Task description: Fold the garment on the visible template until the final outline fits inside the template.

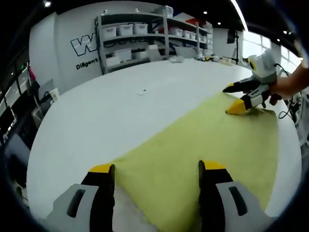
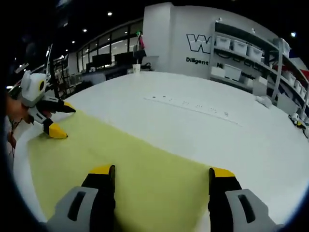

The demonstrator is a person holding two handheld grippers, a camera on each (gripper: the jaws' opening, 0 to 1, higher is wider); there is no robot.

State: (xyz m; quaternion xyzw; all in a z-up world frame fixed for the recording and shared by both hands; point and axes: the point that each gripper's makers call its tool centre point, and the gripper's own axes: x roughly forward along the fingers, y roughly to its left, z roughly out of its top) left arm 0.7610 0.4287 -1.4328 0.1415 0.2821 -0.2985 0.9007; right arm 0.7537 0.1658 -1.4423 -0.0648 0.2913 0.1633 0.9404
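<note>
A yellow-green garment (image 1: 203, 140) lies flat on the white table (image 1: 120, 111). In the left gripper view, my left gripper (image 1: 157, 169) stands open over the cloth's near edge, with nothing pinched. At the cloth's far corner my right gripper (image 1: 228, 100) is held by a hand; its jaws are apart and the lower yellow tip touches the fabric. In the right gripper view, the right gripper (image 2: 161, 171) is open above the garment (image 2: 120, 164). The left gripper (image 2: 67, 123) is open at the other end, its lower tip on the cloth. A faint row of marks (image 2: 193, 104) crosses the table (image 2: 231, 140).
Shelves with white bins (image 1: 140, 34) stand behind the table, beside a wall with dark lettering (image 2: 203, 46). Small items (image 1: 176, 59) lie at the table's far edge. Desks and screens (image 2: 104, 63) are beyond the other side. Cables (image 1: 289, 104) hang near the hand.
</note>
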